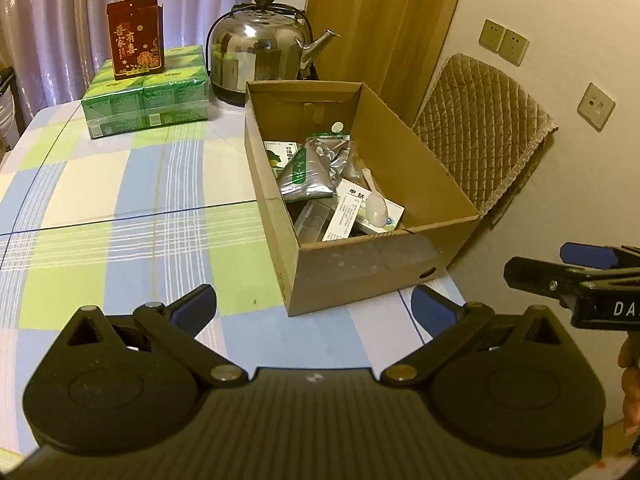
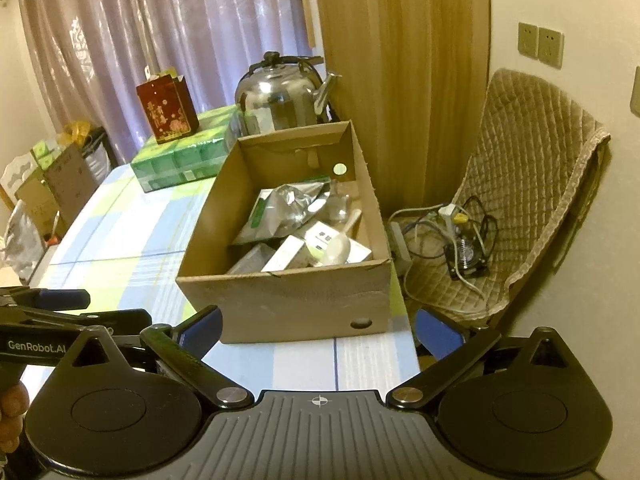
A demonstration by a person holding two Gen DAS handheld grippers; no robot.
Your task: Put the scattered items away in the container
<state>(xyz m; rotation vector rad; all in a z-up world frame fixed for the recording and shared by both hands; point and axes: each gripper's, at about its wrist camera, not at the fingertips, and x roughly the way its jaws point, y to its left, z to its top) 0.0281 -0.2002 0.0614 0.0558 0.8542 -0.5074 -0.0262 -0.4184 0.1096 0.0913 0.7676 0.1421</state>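
Near the table's (image 1: 120, 200) right edge sits the cardboard box (image 1: 360, 276), holding packets and a white scoop (image 1: 376, 200); left gripper (image 1: 314, 306) and right gripper (image 2: 318, 330) hover spread wide, empty.

The red box (image 1: 135, 38) standing on the green packs (image 1: 146, 94), at about 10 o'clock in the left wrist view, has gold Chinese words: 吾家有喜. The right gripper (image 1: 532, 266), at 3 o'clock, shows the white letters "DA" on its side. In the right wrist view the left gripper (image 2: 116, 306), at 9 o'clock, reads "GenRobot.AI". The white boxes (image 1: 352, 210) in the cardboard box (image 1: 360, 276) carry print too small to read.
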